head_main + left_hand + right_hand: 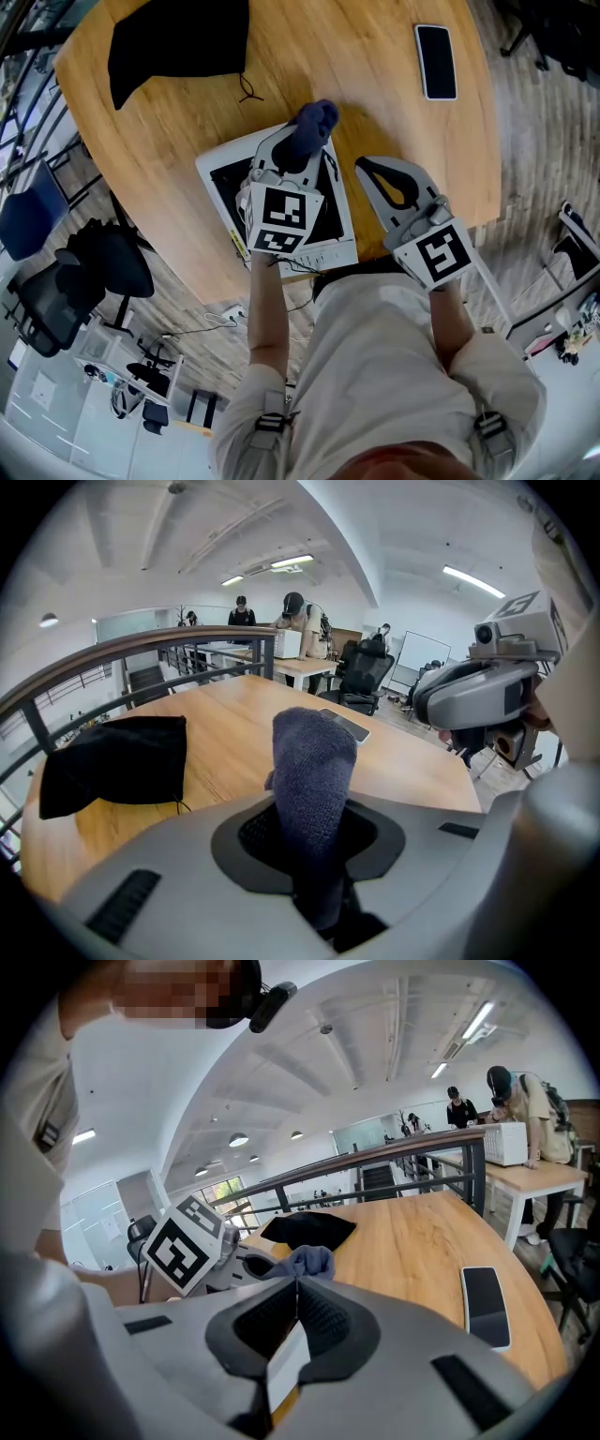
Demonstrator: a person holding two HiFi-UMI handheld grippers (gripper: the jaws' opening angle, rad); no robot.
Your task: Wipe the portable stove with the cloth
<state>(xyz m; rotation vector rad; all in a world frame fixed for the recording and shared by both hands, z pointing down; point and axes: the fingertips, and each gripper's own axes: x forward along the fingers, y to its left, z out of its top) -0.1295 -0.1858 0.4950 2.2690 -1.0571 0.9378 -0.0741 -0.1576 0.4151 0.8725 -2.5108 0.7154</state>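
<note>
A white portable stove [221,166] with a black top sits at the near edge of the round wooden table [375,56]. My left gripper [302,142] is over the stove's far side, shut on a bunched blue-grey cloth [316,119]. In the left gripper view the cloth [314,752] stands up out of the jaws. I cannot tell whether it touches the stove. My right gripper [362,167] hovers just right of the stove, shut and holding nothing; its jaws [297,1281] meet at the tips. The cloth [307,1262] shows beyond them.
A black fabric bag [178,42] lies at the table's far left. A black phone [436,61] lies at the far right. Office chairs [56,281] stand on the floor to the left. People stand by a far desk [300,663].
</note>
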